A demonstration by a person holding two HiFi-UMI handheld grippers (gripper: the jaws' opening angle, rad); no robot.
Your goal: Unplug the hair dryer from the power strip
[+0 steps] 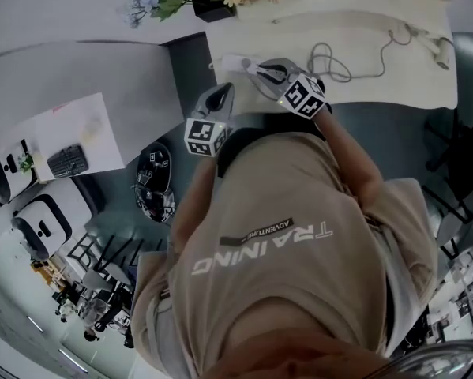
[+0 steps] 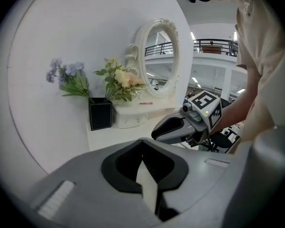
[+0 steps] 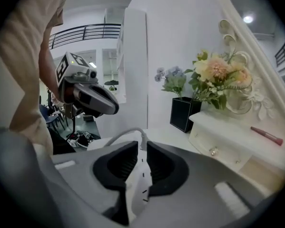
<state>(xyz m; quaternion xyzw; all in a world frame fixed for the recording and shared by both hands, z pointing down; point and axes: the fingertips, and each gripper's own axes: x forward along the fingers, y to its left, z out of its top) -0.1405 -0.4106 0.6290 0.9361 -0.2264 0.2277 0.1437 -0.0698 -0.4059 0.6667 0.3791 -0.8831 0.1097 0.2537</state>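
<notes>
1. Hair dryer (image 1: pixel 437 47) lies on the white desk (image 1: pixel 394 93), well apart from the power strip (image 1: pixel 230 60) and off to the person's right of it. Its cable (image 1: pixel 331 61) loops loosely on the desk between the two.
2. The power strip runs lengthwise through the right gripper (image 3: pixel 140 148). The dark fingers (image 3: pixel 116 167) grip its sides, and its white face with small slots fills the narrow gap between them.
3. Just beyond those fingertips a white cord end (image 3: pixel 142 137) meets the power strip and curves away to the left. I cannot tell whether it is the dryer's plug or the strip's own lead.
4. The left gripper (image 2: pixel 142 146) hovers just beside the power strip, on the person's left of it. Its fingers (image 2: pixel 121 165) are closed with the tips meeting and hold nothing I can name; only a pale sliver shows behind the tips.
5. Judged from this, the step in hand is steadying the power strip, with the plug not yet drawn.
6. The next move likely calls for the left fingers to open and close on the plug's body rather than the cable. They would then pull straight away from the power strip while the right gripper holds it down.
</notes>
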